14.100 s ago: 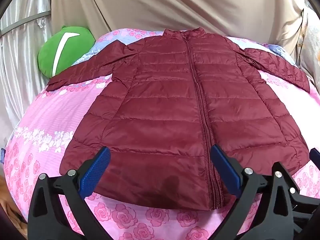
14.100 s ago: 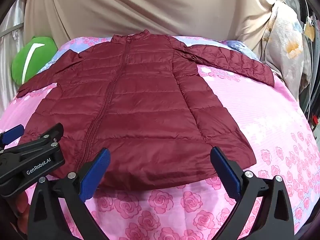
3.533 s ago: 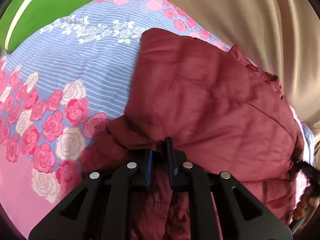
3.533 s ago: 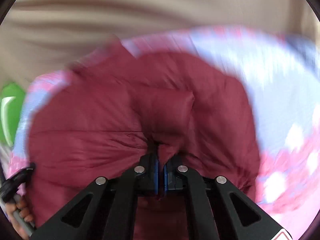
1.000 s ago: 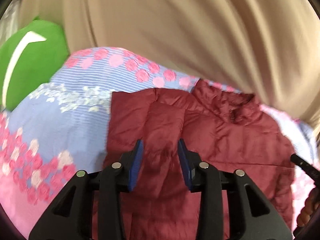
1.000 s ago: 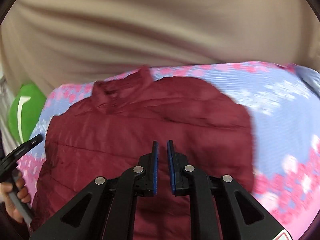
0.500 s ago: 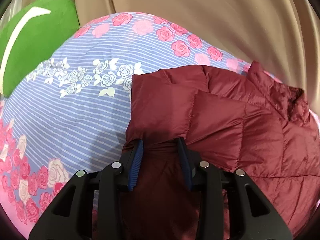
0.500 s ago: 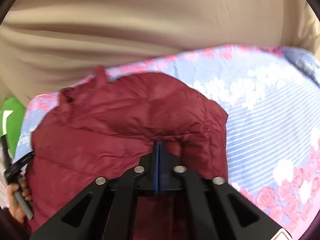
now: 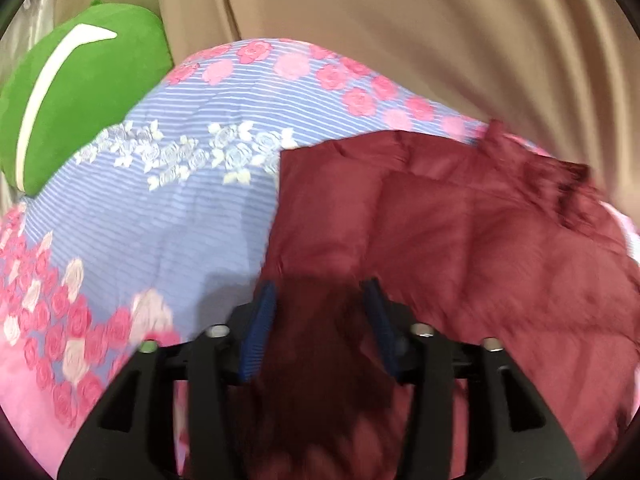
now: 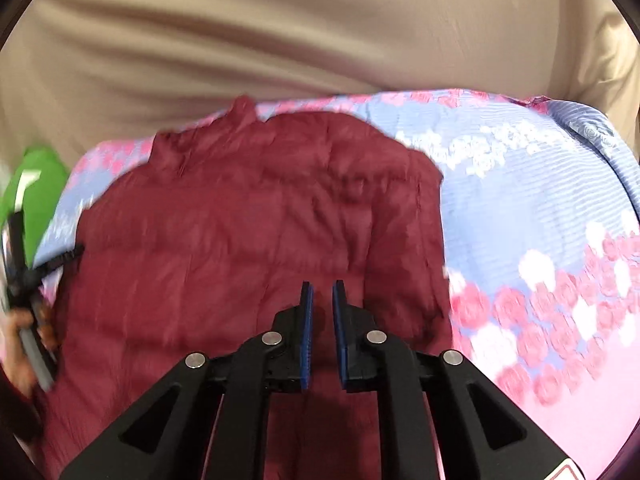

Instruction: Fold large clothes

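Observation:
A maroon quilted jacket (image 9: 480,240) lies on the bed, its sides folded in over the body and its collar (image 10: 240,116) toward the far edge. My left gripper (image 9: 320,292) is open over the jacket's left folded edge, with fabric lying between its blue pads. My right gripper (image 10: 322,292) is slightly open, with a narrow gap between its pads, above the jacket (image 10: 248,232) near its right folded edge, holding nothing. The left gripper also shows at the left edge of the right wrist view (image 10: 24,276).
The bed has a pink and blue rose-print sheet (image 9: 180,216). A green cushion (image 9: 68,96) lies at the bed's far left. A beige curtain (image 10: 320,32) hangs behind the bed.
My right gripper was shut on the jacket's right fold half a second ago; now its pads are apart and it has let go. Both grippers have pulled back a little.

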The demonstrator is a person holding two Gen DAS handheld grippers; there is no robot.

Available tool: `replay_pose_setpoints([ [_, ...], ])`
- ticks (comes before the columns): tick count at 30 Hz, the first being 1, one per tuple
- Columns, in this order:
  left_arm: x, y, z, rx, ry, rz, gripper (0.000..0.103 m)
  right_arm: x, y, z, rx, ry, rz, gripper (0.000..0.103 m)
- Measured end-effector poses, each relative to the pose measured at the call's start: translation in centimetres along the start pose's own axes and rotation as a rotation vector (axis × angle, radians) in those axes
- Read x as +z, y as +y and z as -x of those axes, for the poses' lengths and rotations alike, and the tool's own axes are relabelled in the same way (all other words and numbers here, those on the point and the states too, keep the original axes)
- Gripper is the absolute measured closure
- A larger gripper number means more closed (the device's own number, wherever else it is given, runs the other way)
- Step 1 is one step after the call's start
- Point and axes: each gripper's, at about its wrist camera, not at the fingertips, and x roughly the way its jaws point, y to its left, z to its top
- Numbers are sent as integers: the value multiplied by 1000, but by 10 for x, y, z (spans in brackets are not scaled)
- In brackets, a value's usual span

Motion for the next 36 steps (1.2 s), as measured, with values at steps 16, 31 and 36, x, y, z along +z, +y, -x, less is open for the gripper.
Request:
replay_pose_setpoints([
  [16,-53,-1,19,-34,127,-33,40,16,-3,17,59,-117,-64,101],
  [31,-56,-16,13,45,114,-122,32,1,-21,20,-12,-101,-148,89],
  [36,-56,-17,12,50,117,-125,32,-5,9,-22,-78,42,17,91],
])
